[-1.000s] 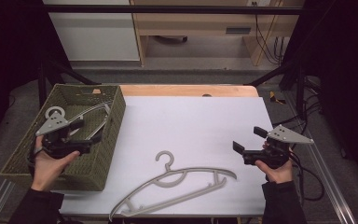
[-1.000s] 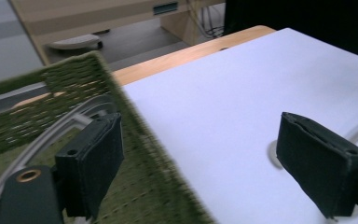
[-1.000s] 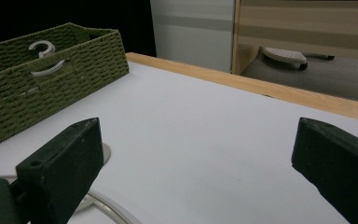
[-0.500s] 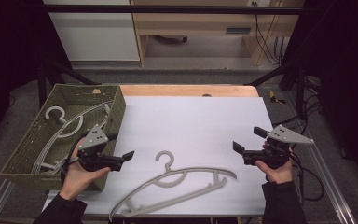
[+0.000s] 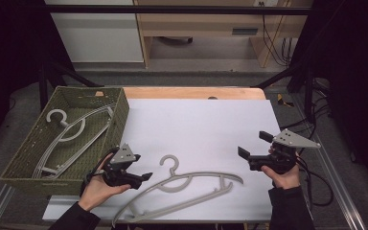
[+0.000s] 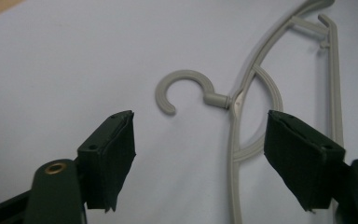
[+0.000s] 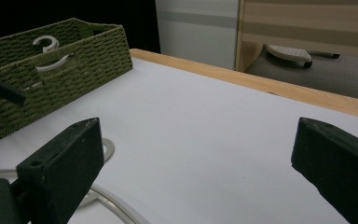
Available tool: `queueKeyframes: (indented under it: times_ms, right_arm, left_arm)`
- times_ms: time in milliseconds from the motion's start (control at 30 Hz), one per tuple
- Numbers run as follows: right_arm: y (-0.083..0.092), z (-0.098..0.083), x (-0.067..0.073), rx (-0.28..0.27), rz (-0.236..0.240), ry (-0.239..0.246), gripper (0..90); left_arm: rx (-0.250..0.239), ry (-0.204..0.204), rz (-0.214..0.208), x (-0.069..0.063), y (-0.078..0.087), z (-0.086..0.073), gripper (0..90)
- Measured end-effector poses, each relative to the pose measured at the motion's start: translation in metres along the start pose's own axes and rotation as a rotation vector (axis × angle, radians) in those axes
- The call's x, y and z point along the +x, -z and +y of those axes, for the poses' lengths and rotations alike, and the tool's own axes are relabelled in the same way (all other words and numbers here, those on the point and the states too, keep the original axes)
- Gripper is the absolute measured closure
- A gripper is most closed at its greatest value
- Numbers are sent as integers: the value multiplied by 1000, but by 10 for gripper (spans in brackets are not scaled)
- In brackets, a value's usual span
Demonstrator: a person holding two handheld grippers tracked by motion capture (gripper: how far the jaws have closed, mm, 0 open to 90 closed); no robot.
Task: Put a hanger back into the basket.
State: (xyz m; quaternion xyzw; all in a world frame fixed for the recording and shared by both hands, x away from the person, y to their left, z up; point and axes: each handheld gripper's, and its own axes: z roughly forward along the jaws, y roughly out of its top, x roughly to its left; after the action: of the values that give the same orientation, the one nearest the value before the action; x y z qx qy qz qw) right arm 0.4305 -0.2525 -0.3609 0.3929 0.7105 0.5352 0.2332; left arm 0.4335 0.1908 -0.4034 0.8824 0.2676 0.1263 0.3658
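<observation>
A grey plastic hanger [image 5: 182,187] is lying flat on the white table top [image 5: 206,124], just beside the near right corner of the woven green basket [image 5: 120,117], in which another hanger [image 5: 69,134] is already resting. The left gripper [image 5: 146,177] is being brought in low towards the loose hanger from the basket side; its jaws have just been closing a little, yet they are being kept well apart, with nothing pressed between the pads. In the left gripper view the hanger's hook [image 6: 184,88] and neck are being framed between the two jaws, and the curved shoulder [image 6: 235,140] is passing close to one jaw, apparently without being touched. The right gripper [image 5: 243,153] is being held above the right part of the table, well apart from the hanger, with its jaws wide and empty. The hanger is judged to be light and fairly stiff, though its thin arms will probably be flexing somewhat when it is lifted by one end. Its smooth moulded surface is likely to be slippery, so a hold on a narrow bar is being favoured over the rounded hook. The neck, or the shoulder just below it, is being suggested as the place to be gripped, since the weight hangs evenly there. As it lies flat, a jaw will have to be slid under an edge.
</observation>
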Motion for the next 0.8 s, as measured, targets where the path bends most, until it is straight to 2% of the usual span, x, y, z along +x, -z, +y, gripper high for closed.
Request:
queueKeyframes:
  times_ms: [233, 300, 367, 433, 467, 567, 667, 733, 800]
  right_arm:
    - [-3, -2, 0, 15, 8, 12, 25]
    - [-4, -2, 1, 16, 9, 3, 25]
    - [-4, -2, 0, 24, 13, 18, 25]
    - [-5, -2, 1, 25, 14, 16, 24]
    - [-4, -2, 0, 25, 15, 18, 25]
    - [-4, -2, 1, 22, 17, 16, 25]
    - [-5, -2, 1, 23, 15, 13, 25]
    - [-6, -2, 1, 23, 17, 13, 25]
    - [-5, -3, 1, 27, 20, 18, 25]
  left_arm:
    - [160, -42, -47, -4, -22, -5, 374]
    - [205, -56, -60, -7, -29, -7, 409]
    - [254, -65, -78, -9, -33, -8, 455]
    - [269, -71, -79, -11, -35, -9, 495]
    - [304, -84, -82, -12, -38, -9, 520]
    - [337, -85, -92, -14, -42, -10, 591]
    - [374, -84, -108, -14, -45, -12, 637]
    - [381, -84, -109, -15, -46, -13, 653]
    - [404, -66, -119, -16, -48, -13, 673]
